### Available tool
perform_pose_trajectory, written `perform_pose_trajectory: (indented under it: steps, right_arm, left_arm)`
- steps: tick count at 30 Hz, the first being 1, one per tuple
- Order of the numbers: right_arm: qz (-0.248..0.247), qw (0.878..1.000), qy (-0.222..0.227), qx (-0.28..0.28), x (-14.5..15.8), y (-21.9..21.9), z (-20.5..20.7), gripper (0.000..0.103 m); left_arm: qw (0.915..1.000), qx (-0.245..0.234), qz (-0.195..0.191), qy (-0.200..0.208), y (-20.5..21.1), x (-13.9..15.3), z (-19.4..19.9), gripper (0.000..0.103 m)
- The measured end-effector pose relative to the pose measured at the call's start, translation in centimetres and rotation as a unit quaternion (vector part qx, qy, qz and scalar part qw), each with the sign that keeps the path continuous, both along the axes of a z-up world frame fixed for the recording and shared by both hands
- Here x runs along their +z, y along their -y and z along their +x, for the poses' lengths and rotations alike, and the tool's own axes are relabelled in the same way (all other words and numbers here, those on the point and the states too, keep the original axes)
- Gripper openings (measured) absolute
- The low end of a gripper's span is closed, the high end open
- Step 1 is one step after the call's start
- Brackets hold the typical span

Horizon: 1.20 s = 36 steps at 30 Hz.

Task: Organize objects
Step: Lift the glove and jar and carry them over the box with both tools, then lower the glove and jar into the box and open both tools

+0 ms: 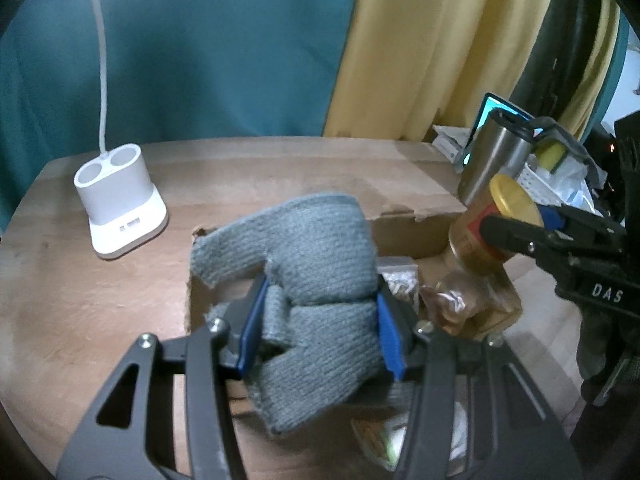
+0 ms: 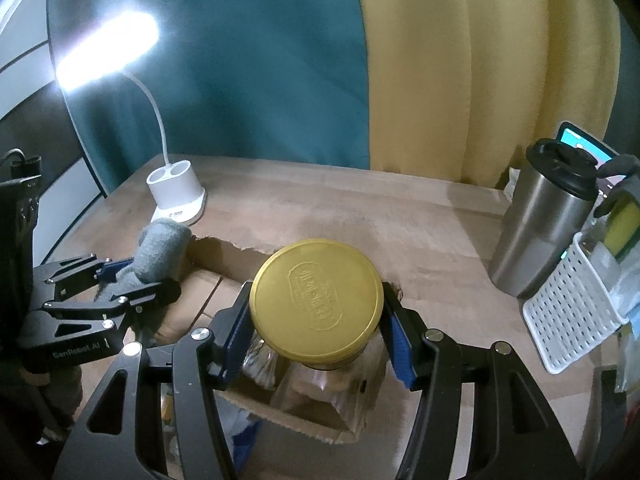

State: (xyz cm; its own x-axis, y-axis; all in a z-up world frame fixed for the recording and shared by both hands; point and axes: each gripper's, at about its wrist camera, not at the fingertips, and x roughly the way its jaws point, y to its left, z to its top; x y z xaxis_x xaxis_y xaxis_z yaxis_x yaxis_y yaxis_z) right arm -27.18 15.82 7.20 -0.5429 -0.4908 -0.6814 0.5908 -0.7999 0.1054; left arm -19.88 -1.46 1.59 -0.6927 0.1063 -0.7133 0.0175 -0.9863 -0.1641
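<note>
My left gripper (image 1: pixel 320 332) is shut on a folded grey knitted cloth (image 1: pixel 316 264) and holds it above an open cardboard box (image 1: pixel 404 224) on the wooden table. It shows at the left of the right wrist view (image 2: pixel 120 280), with the cloth (image 2: pixel 160 256) sticking up. My right gripper (image 2: pixel 316 332) is shut on a glass jar with a gold lid (image 2: pixel 316 300), held over the right end of the box (image 2: pixel 304 420). In the left wrist view the jar (image 1: pixel 492 232) hangs at the right in that gripper (image 1: pixel 516 228). Packets lie inside the box.
A white desk lamp base (image 1: pixel 120 208) stands at the table's back left, lamp lit (image 2: pixel 108 52). A steel tumbler (image 2: pixel 544 232) and a white perforated basket (image 2: pixel 572 308) with a sponge stand at the right. Teal and yellow curtains hang behind.
</note>
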Motion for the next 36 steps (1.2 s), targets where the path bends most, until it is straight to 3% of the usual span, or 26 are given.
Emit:
perform_pose_trajectory:
  steps: [18,30,36]
  right_arm:
    - [-0.002,1.0,0.022,0.001,-3.2,0.5,-2.9,0.061]
    - [0.012,1.0,0.027,-0.007,-5.1,-0.1,-2.4,0.058]
    - [0.005,1.0,0.024,-0.012,-4.6,-0.4,-2.3,0.067]
  left_arm:
    - [0.9995,-0.001,0.003,0.03,-0.1,-2.4,-1.8,0.051]
    - [0.9983,-0.008,-0.001,0.057,-0.6,-4.0,-2.5,0.051]
    - [0.9976,-0.018,0.003,0.068,-0.9,-4.3,-2.9,0.053]
